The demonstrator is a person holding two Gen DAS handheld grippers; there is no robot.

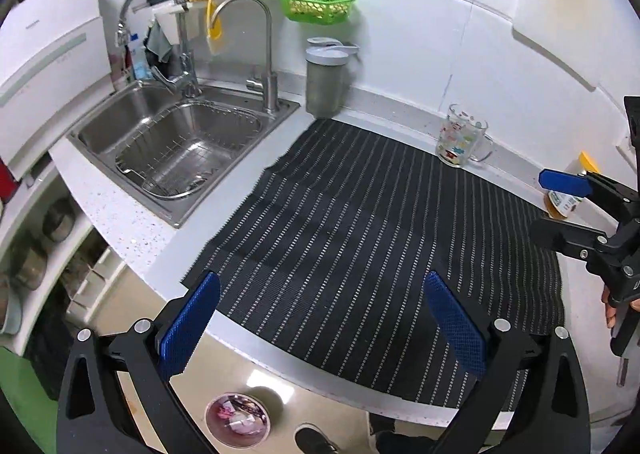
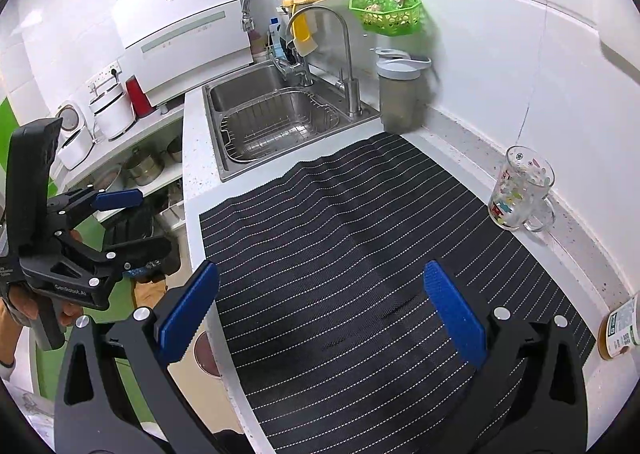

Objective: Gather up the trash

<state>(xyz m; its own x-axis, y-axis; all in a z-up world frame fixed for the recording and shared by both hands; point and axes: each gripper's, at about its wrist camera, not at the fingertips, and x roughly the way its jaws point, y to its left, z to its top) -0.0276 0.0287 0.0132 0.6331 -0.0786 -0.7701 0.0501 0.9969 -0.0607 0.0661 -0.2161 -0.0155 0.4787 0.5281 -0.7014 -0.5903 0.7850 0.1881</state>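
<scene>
A round trash bin [image 1: 237, 419] with crumpled scraps inside stands on the floor below the counter's front edge; its rim [image 2: 204, 354] also peeks out in the right wrist view. My left gripper [image 1: 322, 320] is open and empty above the front edge of the black striped mat [image 1: 380, 221]. My right gripper [image 2: 320, 312] is open and empty above the same mat [image 2: 340, 254]. Each gripper shows in the other's view: the right one [image 1: 560, 201] at the right edge, the left one [image 2: 128, 219] at the left, beyond the counter. No loose trash shows on the mat.
A printed glass mug [image 1: 460, 137] [image 2: 520, 189] stands at the mat's far right edge. A small labelled jar [image 1: 562, 203] [image 2: 618, 328] lies beside the wall. A grey lidded container [image 1: 325, 79], a steel sink [image 1: 180, 145] with wire basket, taps and a green basket [image 1: 318, 1] lie beyond.
</scene>
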